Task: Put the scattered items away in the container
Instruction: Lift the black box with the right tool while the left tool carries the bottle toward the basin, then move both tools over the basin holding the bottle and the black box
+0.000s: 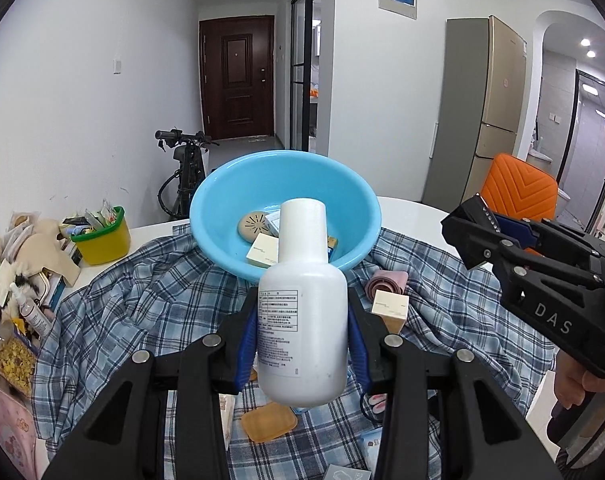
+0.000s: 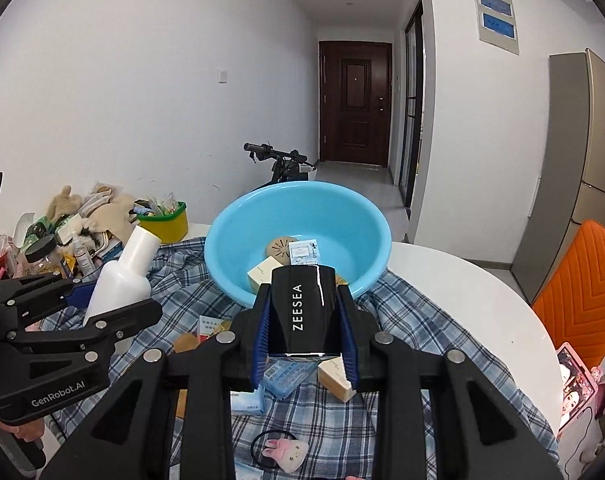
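Left gripper [image 1: 302, 332]: clamped on the white bottle [image 1: 303, 312], gripped low on its body so the neck leads toward the basin [image 1: 222, 184].
Right gripper [image 2: 304, 320]: closed on a black box [image 2: 304, 308], end-on, its front edge just short of the basin rim.
Basin: on the plaid cloth [image 1: 142, 304], already holding a tan disc [image 1: 252, 226] and small boxes.
Both loads: held clear of the cloth, likely so each can be released over the rim.
Left over: cream box [image 1: 390, 304], orange soap [image 1: 268, 422], bunny tie [image 2: 286, 450].
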The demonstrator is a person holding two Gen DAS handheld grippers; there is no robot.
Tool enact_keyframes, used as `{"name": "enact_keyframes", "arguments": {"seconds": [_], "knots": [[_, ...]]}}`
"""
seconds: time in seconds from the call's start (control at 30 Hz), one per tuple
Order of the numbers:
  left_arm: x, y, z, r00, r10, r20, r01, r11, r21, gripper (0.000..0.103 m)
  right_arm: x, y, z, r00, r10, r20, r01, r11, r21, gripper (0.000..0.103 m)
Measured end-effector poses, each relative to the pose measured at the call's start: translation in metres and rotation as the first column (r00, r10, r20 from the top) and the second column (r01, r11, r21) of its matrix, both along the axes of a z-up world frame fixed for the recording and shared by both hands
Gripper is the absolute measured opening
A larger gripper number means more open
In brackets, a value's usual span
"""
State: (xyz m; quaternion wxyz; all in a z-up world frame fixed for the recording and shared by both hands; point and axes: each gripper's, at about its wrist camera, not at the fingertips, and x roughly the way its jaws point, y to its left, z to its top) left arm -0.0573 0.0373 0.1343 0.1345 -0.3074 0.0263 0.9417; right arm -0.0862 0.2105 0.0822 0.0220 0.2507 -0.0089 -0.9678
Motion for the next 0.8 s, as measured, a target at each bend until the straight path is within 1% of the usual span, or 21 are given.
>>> {"name": "enact_keyframes", "arguments": {"seconds": [0.17, 0.23, 0.33, 0.47, 0.6, 0.73, 0.8], "knots": [[-0.007, 0.000, 0.006, 1.000, -0.014, 0.011, 0.014, 0.999, 0.031, 0.042, -0.017, 0.004, 0.005, 1.000, -0.007, -0.018, 0.007, 1.000, 0.004, 0.029], [-0.010, 0.001, 0.007, 1.000, -0.016, 0.004, 0.016, 1.000, 0.027, 0.041, -0.026, 0.006, 0.005, 1.000, -0.002, -0.020, 0.002, 1.000, 0.010, 0.029], [-0.026, 0.001, 0.009, 1.000, -0.013, -0.010, 0.013, 1.000, 0.007, 0.042, -0.038, 0.009, 0.003, 1.000, 0.003, -0.023, -0.003, 1.000, 0.022, 0.029], [-0.060, -0.006, 0.010, 1.000, 0.011, 0.026, -0.012, 0.999, 0.031, 0.041, -0.058, 0.018, 0.005, 1.000, -0.003, -0.025, 0.003, 1.000, 0.009, 0.029], [-0.095, -0.010, 0.016, 0.999, 0.035, -0.019, -0.035, 0.999, 0.001, 0.041, -0.082, 0.027, 0.006, 1.000, 0.008, -0.008, -0.008, 1.000, -0.007, 0.029], [-0.144, -0.015, 0.022, 1.000, 0.021, -0.001, -0.021, 0.998, 0.066, 0.041, -0.114, 0.035, 0.009, 1.000, 0.000, 0.005, 0.000, 1.000, -0.015, 0.029], [-0.170, -0.013, 0.023, 1.000, 0.015, 0.010, -0.016, 0.997, 0.079, 0.041, -0.133, 0.038, 0.013, 1.000, 0.001, -0.002, -0.002, 1.000, -0.019, 0.029]]}}
